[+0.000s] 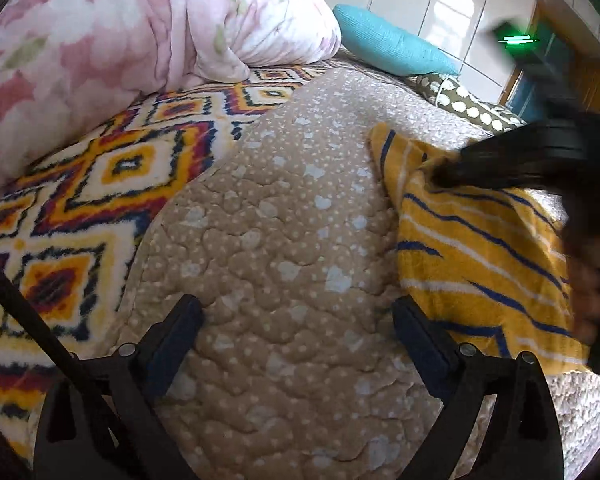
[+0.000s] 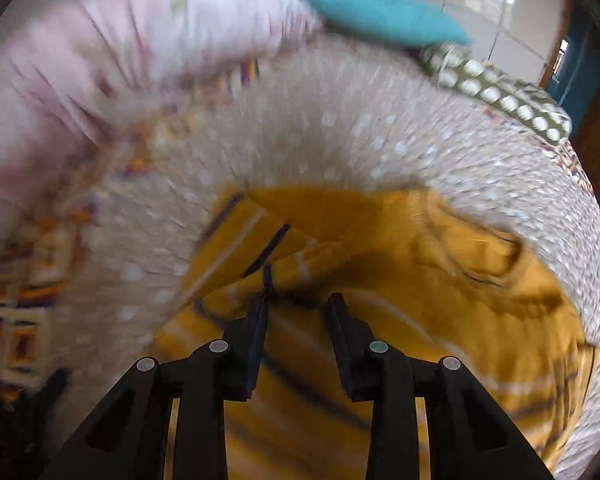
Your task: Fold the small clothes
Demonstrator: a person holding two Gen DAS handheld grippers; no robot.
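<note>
A yellow garment with blue and white stripes (image 1: 480, 248) lies rumpled on a beige dotted quilt (image 1: 280, 200). My left gripper (image 1: 298, 302) hovers open and wide over bare quilt just left of the garment, with nothing between its fingers. In the left wrist view my right gripper (image 1: 440, 176) is a dark blur whose tip reaches the garment's upper edge. In the blurred right wrist view the right gripper (image 2: 298, 300) points down at the garment (image 2: 440, 300), jaws partly apart, with a fold of cloth at the left fingertip (image 2: 262, 308); no pad visibly presses on it.
A bright diamond-patterned blanket (image 1: 100, 184) lies left of the quilt. A pink floral duvet (image 1: 120, 40) is bunched at the back left. A teal pillow (image 1: 392, 46) and a dotted cushion (image 1: 472, 104) sit at the back right. A person's fingers (image 1: 588, 292) show at the right edge.
</note>
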